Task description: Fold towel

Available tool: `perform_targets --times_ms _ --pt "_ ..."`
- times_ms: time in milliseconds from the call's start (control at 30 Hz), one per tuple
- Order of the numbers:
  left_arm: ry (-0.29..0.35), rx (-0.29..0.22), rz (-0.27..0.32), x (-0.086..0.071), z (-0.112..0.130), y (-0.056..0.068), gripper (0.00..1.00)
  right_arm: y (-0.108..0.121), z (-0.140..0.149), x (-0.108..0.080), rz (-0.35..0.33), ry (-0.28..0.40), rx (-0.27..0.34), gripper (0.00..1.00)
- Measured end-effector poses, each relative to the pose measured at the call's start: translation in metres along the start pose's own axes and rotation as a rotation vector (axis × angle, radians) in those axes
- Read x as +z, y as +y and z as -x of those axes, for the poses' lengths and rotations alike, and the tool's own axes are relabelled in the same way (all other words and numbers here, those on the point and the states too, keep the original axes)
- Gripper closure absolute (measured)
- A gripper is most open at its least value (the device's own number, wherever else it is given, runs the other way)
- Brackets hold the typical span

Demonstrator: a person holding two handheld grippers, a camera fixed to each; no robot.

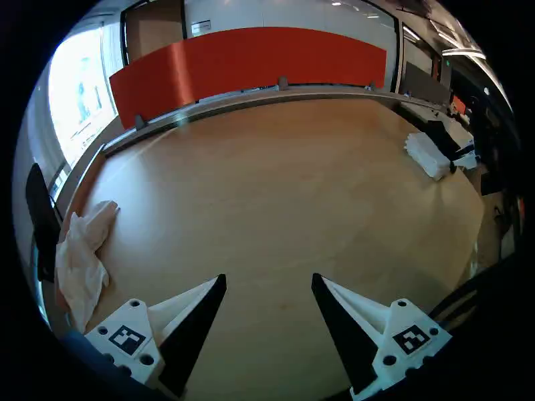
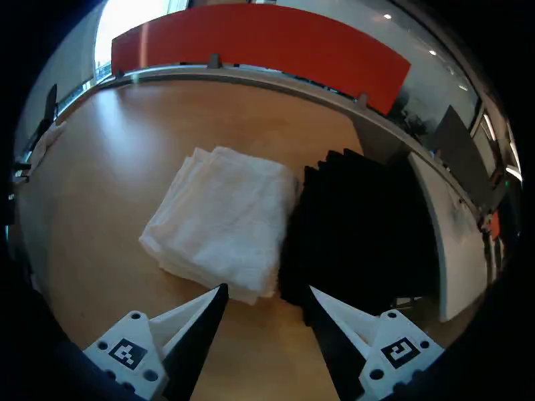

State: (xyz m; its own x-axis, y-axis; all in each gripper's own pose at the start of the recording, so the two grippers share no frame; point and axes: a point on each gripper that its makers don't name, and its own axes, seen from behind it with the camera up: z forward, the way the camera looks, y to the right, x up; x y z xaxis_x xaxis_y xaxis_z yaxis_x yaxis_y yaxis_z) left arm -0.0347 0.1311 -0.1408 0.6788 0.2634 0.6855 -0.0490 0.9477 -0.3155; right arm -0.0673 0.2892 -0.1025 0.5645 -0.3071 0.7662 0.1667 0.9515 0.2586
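Gaping wide with nothing between its fingers, the left gripper (image 1: 267, 277) hangs low over the wooden table (image 1: 287, 187), and the right gripper (image 2: 267, 287) is likewise spread and empty. Just ahead of the right gripper's fingertips lies a white stack (image 2: 221, 224) of folded cloths, its right edge touching a black stack (image 2: 361, 227) of the same kind; both look finished. From the left gripper outward, the unfolded towel (image 1: 83, 257) lies crumpled at the table's far left edge, well apart from both grippers, bunched into a long heap. Behind the table runs a red panel (image 1: 247, 63). The towel looks thin, light and limp. It will probably sag from wherever it is pinched and hold no shape of its own. It should also slide easily on the smooth wood, so dragging it toward the middle should take little effort. It is not fragile, and a firm pinch should do no harm. The best hold is probably two neighbouring corners or one hem, one gripper on each, so it can be lifted and laid flat. The corners are buried in the folds and I cannot tell where they are, so a loose outer edge may have to serve first.
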Motion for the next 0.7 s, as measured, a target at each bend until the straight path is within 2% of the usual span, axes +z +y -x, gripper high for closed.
perform_targets --times_ms 200,300,500,700 --pt "0.008 -0.004 0.0 0.0 -0.002 0.0 0.05 -0.007 -0.009 -0.004 0.002 0.029 0.008 0.16" --pt "0.014 -0.009 -0.004 -0.001 -0.004 -0.002 0.05 -0.012 -0.021 -0.007 0.008 0.065 0.026 0.16" --pt "0.031 -0.032 -0.014 -0.004 -0.006 -0.008 0.05 -0.029 -0.062 -0.019 0.015 0.186 0.085 0.16" --pt "0.051 -0.059 -0.03 -0.009 -0.008 -0.016 0.05 -0.058 -0.106 -0.038 0.002 0.318 0.12 0.16"
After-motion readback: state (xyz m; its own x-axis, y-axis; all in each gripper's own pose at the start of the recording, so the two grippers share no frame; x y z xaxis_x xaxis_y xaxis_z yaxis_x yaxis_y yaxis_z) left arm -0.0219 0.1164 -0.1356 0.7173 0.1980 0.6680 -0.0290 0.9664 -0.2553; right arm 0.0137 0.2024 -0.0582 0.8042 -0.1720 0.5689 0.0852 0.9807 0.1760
